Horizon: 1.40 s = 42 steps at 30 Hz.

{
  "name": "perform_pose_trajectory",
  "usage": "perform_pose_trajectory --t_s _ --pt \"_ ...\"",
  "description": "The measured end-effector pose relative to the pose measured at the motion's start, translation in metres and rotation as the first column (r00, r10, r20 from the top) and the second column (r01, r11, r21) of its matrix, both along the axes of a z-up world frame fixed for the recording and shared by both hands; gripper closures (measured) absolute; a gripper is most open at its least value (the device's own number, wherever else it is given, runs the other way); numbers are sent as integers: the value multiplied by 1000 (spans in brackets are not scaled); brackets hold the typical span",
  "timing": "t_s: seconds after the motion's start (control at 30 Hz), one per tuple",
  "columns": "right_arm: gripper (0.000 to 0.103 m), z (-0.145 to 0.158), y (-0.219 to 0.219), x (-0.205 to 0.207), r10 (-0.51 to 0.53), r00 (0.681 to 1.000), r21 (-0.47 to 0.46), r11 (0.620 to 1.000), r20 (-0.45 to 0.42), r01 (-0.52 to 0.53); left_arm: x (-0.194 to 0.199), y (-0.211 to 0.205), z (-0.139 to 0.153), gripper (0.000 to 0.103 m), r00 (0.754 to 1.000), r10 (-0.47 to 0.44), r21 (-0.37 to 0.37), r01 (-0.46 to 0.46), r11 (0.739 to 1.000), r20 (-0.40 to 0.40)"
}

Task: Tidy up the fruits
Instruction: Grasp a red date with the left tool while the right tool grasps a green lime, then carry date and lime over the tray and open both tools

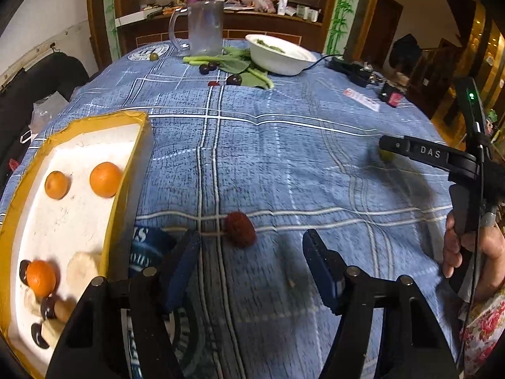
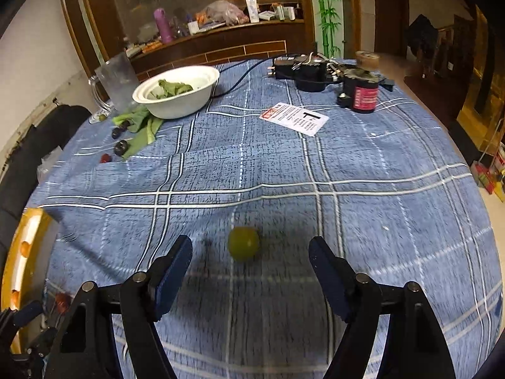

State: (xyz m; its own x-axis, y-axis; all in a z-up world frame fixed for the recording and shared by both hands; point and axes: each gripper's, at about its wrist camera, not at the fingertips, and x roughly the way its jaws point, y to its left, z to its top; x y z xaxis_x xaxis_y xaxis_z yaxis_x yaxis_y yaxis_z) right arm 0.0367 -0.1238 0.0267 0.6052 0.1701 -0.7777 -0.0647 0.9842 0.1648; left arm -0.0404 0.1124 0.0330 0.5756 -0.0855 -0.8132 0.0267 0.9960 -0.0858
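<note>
Both tools apart, nothing gripped. Left tool (image 1: pixel 251 252) frames bumpy red fruit (image 1: pixel 240 229), lower centre; right tool (image 2: pixel 251 263) frames smooth green fruit (image 2: pixel 244 242). Light, soft, prob. bruisable; green one may roll. Grip across widest part, gently.

Oranges (image 1: pixel 105 179) in tray (image 1: pixel 94 120), left of lychee (image 1: pixel 240 229)

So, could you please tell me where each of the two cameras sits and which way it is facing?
Left wrist: on the left tongs, angled down at a red bayberry on the cloth beside a yellow tray; the right hand shows.
Right wrist: on the right tongs, angled down at a green fruit; both fingers show, open.
Shared: white bowl, glass mug, tray, green fruit.
</note>
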Motion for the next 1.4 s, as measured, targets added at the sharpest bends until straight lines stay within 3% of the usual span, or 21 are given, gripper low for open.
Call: perform_pose_trajectory --t_s 0.2,0.27,0.33,0.43,0.8,1.03,1.23,1.4 --pt "35 -15 7 14 17 1000 -17 1000 -15 -18 14 -4 -20 55 999 2 48 0 999 -39" --pt "43 -15 10 14 26 1000 -45 999 -6 -26 14 -8 -21 71 1000 -2 84 4 996 -25" --pt "66 -15 11 13 27 1000 -58 998 2 -27 14 -8 -20 80 1000 -2 79 3 997 -15" --pt "79 -14 7 12 33 999 -22 999 0 -33 12 -6 -18 81 1000 3 51 -3 999 -5" --pt "79 12 -21 -8 18 999 220 975 35 -25 -19 18 25 81 995 24 -41 -20 999 95" --pt "79 42 -3 -37 85 995 306 947 56 -98 -46 55 47 80 987 81 -122 -64 990 142" --pt "79 64 49 -62 208 976 390 895 59 -215 -72 107 51 80 970 193 -138 -173 975 147" --pt "78 65 133 -88 363 930 390 850 53 -354 -89 147 38 80 946 303 -105 -292 951 113"
